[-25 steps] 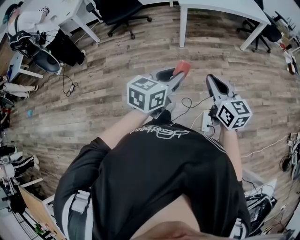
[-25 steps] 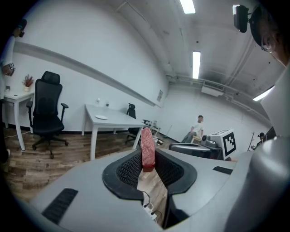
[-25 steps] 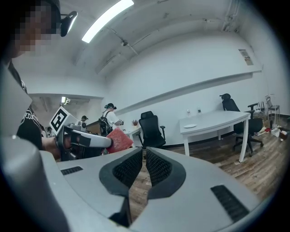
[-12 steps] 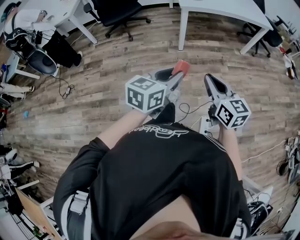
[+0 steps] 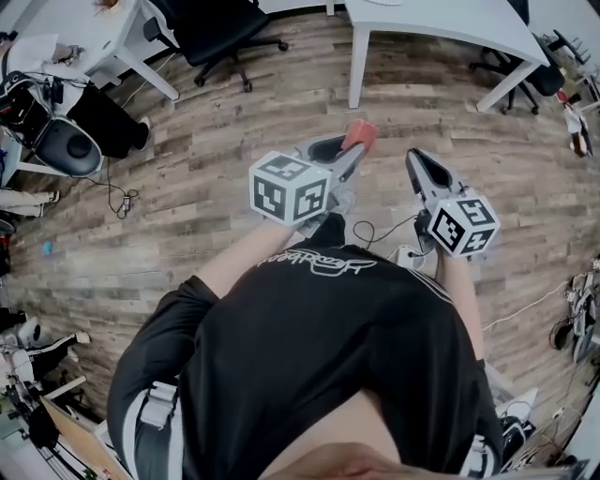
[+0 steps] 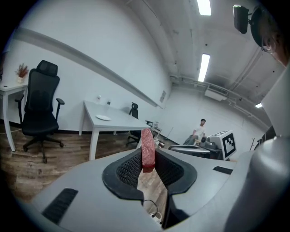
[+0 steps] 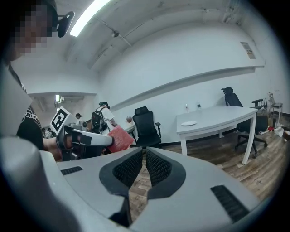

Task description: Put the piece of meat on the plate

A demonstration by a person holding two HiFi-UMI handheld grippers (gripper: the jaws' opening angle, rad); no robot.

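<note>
Head view, nearest first: grey left gripper, clamped by both pads on flat red slab of meat, held above wood-plank floor, well short of long white table. Confirmed in left gripper view: slab upright, on edge between ribbed black pads. Alongside, equally short of table, grey right gripper: pads drawn nearly together, nothing between. Farthest, on that table's top, small round white plate. Judged as carry step: meat gripped, not yet delivered. Next, by judgement: close on table, bring meat over plate, lower until touching, then spread the 2 pads.
</note>
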